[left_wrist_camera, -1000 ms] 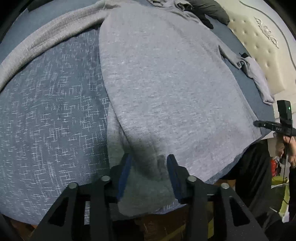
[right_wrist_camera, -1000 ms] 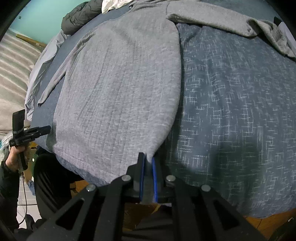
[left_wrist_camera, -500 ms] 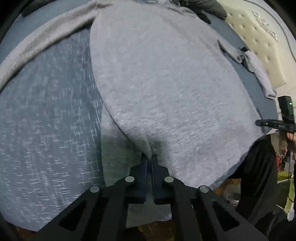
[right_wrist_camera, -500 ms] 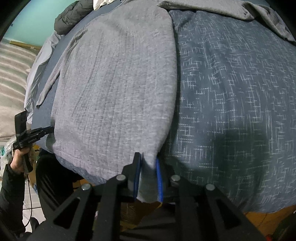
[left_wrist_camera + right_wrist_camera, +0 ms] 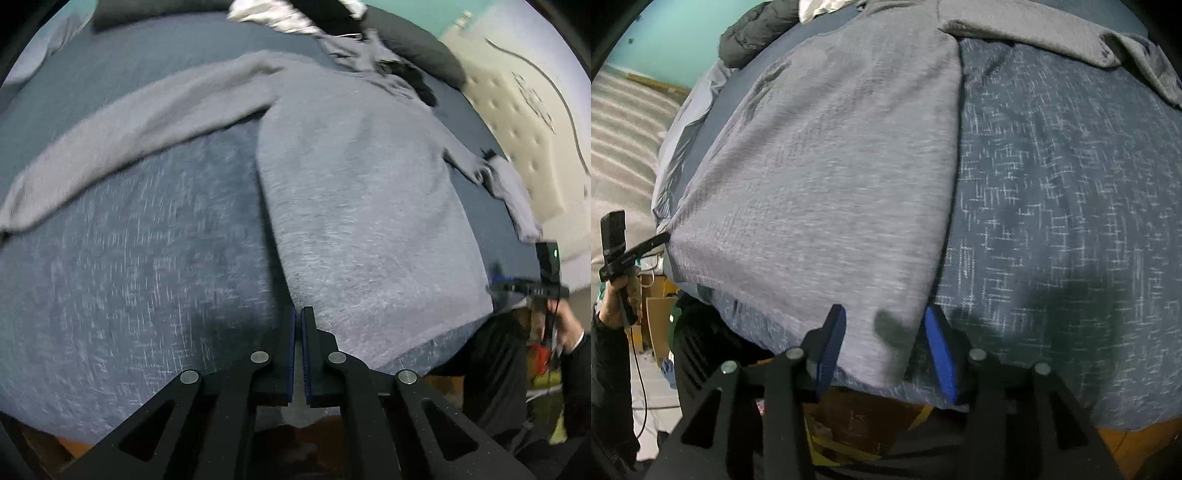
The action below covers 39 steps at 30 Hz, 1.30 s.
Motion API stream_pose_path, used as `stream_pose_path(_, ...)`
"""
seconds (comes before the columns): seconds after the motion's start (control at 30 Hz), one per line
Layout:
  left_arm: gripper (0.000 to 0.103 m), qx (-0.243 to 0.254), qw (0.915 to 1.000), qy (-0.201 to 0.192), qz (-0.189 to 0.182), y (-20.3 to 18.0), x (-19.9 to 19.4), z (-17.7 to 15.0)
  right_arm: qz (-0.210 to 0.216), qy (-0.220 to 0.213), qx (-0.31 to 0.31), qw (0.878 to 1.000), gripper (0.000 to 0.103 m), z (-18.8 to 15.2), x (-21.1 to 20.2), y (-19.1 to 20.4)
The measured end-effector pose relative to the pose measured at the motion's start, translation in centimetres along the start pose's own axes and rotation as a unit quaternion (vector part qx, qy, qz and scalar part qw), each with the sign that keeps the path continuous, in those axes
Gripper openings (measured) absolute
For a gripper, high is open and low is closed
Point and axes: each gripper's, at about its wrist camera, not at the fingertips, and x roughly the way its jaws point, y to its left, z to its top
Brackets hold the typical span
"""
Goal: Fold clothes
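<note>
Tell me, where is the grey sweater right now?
The grey sweater lies spread flat on the blue patterned bedspread, its bottom hem at the bed's near edge, right beside the left gripper.

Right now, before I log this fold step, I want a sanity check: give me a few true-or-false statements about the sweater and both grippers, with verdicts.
1. The grey sweater lies on a blue patterned bedspread. True.
2. The right gripper is clamped on the sweater. False: its jaws have just been opening, and the hem lies between them unpinched.
3. The left gripper is shut on the sweater's edge. True.
4. Both sleeves are folded onto the body. False: one sleeve stretches sideways across the bedspread.
</note>
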Motion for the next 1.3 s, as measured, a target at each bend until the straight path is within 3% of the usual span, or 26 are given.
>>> stream_pose_path(0.17,0.005,-0.001,0.9996,0.021,0.016,0.7,3.0,-1.1,-0.02,0.03,0.004,0.999,0.048,-0.2,1.8,0.3)
stream_pose_path(0.23,0.014,-0.008,0.9996,0.022,0.012,1.1,3.4,-1.5,-0.023,0.035,0.005,0.999,0.048,-0.3,2.4,0.4)
stream_pose_path(0.3,0.041,-0.01,0.9996,0.024,0.007,1.5,3.6,-2.1,-0.025,0.04,0.008,0.999,0.048,-0.5,2.9,0.5)
stream_pose_path(0.4,0.045,-0.011,0.9995,0.029,0.001,1.9,4.0,-2.8,-0.02,0.043,0.014,0.999,0.047,-0.7,3.5,0.3)
stream_pose_path(0.5,0.046,-0.009,0.9989,0.046,-0.001,1.9,5.2,-3.3,-0.02,0.037,0.014,0.999,0.019,-0.9,3.6,0.4)
stream_pose_path(0.57,0.046,-0.006,0.9983,0.059,-0.003,1.8,6.0,-3.6,-0.02,0.032,0.011,0.999,0.012,-0.9,3.3,0.6)
stream_pose_path(0.67,0.04,0.012,0.9967,0.079,-0.01,1.2,7.3,-4.2,-0.019,0.016,0.001,1.0,0.005,-0.8,2.1,1.1)
stream_pose_path(0.7,0.022,0.019,0.9966,0.08,-0.011,0.9,7.4,-4.3,-0.018,0.01,-0.002,1.0,0.004,-0.8,1.6,1.1)
stream_pose_path(0.77,0.004,0.026,0.997,0.072,-0.012,0.3,7.1,-4.4,-0.018,-0.002,-0.009,1.0,0.003,-0.7,0.4,1.3)
stream_pose_path(1.1,0.003,0.068,0.9956,0.059,-0.026,-4.3,2.5,-5.7,-0.049,-0.042,-0.055,0.996,0.003,-0.6,-6.0,1.4)
stream_pose_path(1.3,0.003,0.072,0.9937,0.085,-0.01,-4.9,5.2,-7.4,-0.079,-0.021,-0.053,0.995,0.002,-3.0,-4.0,0.3)
